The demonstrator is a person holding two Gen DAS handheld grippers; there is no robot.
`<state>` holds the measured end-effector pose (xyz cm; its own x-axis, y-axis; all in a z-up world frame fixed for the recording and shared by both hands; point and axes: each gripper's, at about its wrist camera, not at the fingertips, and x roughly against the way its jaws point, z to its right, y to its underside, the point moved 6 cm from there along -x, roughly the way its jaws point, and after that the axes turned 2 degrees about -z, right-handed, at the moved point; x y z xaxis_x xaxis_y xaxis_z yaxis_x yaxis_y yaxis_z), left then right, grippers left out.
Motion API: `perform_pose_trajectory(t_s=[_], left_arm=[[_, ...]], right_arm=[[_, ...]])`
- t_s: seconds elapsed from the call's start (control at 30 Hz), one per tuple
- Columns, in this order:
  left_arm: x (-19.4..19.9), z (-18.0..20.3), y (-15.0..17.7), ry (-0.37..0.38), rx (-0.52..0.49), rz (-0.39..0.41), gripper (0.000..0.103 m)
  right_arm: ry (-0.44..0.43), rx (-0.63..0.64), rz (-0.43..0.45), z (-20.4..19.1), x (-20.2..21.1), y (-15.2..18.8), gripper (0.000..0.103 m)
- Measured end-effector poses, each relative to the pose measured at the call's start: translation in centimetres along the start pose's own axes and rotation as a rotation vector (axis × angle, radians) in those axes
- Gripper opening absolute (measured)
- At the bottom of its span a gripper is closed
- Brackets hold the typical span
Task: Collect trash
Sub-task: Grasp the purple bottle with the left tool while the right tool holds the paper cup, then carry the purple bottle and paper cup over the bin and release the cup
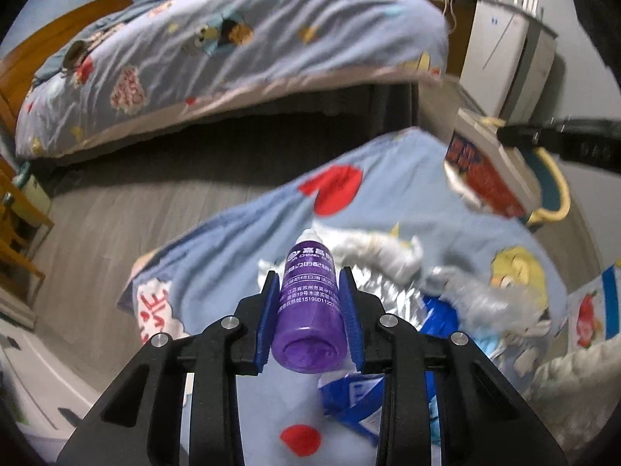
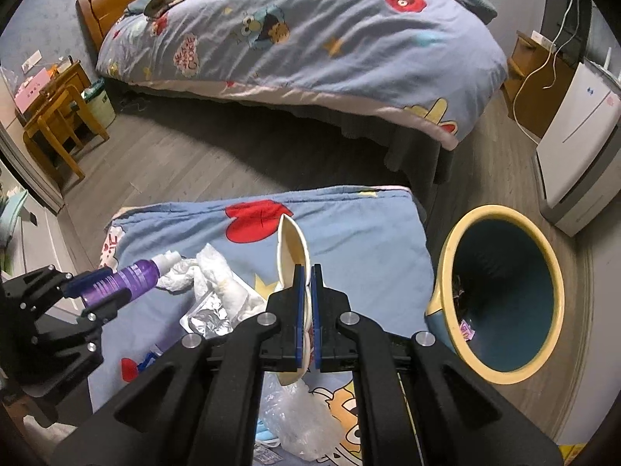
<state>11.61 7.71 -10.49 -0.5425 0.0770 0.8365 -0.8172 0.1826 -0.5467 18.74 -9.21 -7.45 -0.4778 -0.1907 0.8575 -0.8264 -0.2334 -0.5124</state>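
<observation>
My left gripper [image 1: 309, 275] is shut on a purple plastic bottle [image 1: 310, 303] with a white cap, lifted above the blue cartoon cloth [image 1: 240, 240]. From the right wrist view the same left gripper [image 2: 77, 295] and bottle [image 2: 128, 277] show at the left. My right gripper [image 2: 307, 272] is shut on a flattened cream paper cup [image 2: 291, 244], its open mouth pointing away from me. A dark trash bin with a yellow rim [image 2: 500, 209] stands on the floor just right of the cloth, with a few scraps inside. Crumpled tissue [image 2: 205, 268], a foil wrapper [image 2: 209, 318] and a clear plastic bag [image 2: 302, 419] lie on the cloth.
A bed with a matching blue quilt [image 2: 310, 39] fills the far side across a strip of grey floor. A white appliance [image 2: 574, 155] stands at the right, beyond the bin. A wooden chair and desk [image 2: 54, 116] are at the far left. A blue wrapper [image 1: 361, 396] lies under my left gripper.
</observation>
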Motion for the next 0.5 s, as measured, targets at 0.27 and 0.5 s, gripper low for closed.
perform_pose_trajectory(t_s=[0.27, 0.5], left_arm=[[2.0, 2.1, -3.1, 0.046, -0.01, 0.105, 0.033], [1.9, 5.6, -5.0, 0.085, -0.042, 0.129, 0.033]], right_arm=[[-0.036, -0.085, 0.037, 3.1, 1.5, -0.3, 0.003], [-0.033, -0.17, 0.048, 7.9, 1.9, 0.2, 0.003]])
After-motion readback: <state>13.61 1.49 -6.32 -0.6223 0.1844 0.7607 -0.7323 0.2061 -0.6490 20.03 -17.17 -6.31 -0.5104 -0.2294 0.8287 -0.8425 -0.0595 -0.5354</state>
